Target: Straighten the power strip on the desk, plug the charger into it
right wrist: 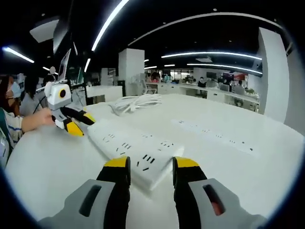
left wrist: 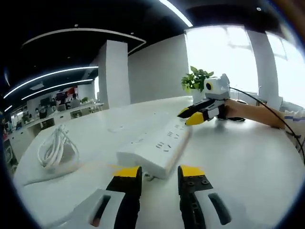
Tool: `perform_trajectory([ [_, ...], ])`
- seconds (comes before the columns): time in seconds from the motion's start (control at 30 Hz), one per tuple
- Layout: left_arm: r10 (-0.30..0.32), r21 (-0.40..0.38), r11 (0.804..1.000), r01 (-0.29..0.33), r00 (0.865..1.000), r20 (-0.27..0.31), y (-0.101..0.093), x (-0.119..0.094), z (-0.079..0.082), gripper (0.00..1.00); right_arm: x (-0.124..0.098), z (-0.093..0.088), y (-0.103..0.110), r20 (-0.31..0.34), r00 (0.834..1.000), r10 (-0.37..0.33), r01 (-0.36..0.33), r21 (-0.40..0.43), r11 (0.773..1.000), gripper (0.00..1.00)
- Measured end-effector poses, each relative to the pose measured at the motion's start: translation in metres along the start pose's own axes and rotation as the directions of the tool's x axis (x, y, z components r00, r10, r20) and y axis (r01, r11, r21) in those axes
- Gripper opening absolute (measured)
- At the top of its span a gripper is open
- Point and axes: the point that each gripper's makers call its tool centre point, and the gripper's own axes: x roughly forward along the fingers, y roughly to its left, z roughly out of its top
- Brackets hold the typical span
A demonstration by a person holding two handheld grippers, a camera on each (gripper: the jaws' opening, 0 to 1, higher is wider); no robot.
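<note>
basically straightening step. power strip lies diagonal mid-frame on the white table. left claw spread, just short of its near end; right claw spread at the other end, nothing pinched. coiled cable at left of frame. suggest pinching both ends lightly and rotating together, keeping it flat.

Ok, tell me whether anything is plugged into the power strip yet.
Nothing is plugged in. The power strip lies flat on the desk with its visible sockets bare, and the coiled white cable lies apart from it.
</note>
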Motion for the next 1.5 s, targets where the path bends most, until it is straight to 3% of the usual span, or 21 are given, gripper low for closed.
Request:
perform_trajectory([
  [0.9, 0.017, 0.019, 1.000, -0.016, 1.000, -0.020, -0.002, 0.006, -0.004, 0.33, -0.001, -0.002, 0.003, -0.027, 0.999, 0.042, -0.043, -0.014, 0.999, 0.36],
  [1.5, 0.024, -0.014, 1.000, -0.025, 1.000, -0.015, 0.000, 0.006, -0.003, 0.32, 0.003, -0.011, 0.008, -0.053, 0.997, 0.057, -0.058, -0.009, 0.998, 0.40],
])
